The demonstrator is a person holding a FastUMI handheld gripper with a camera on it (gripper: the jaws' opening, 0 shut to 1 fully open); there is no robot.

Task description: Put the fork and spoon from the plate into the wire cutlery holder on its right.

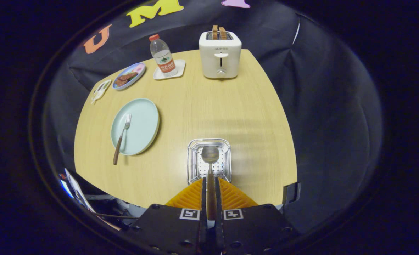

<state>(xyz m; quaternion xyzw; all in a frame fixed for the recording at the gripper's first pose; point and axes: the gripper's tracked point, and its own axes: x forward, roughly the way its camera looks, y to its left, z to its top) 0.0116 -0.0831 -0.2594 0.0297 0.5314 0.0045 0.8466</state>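
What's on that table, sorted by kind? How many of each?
Plates: 2, the pale one and a patterned one with food
Cutlery: 2, a fork on the pale plate and a spoon clamped in the gripper over the wire holder
Wire holder: 1
Toaster: 1
Bottle: 1
Small trays: 2
Total: 9

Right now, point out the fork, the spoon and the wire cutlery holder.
fork (121, 136): gripper view, mid-shaft, on the plate.
spoon (210, 154): gripper view, bowl, above the holder.
wire cutlery holder (193, 159): gripper view, left wall.

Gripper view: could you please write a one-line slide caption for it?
Tongs shut on the spoon, its bowl over the wire holder; fork lies on the plate.
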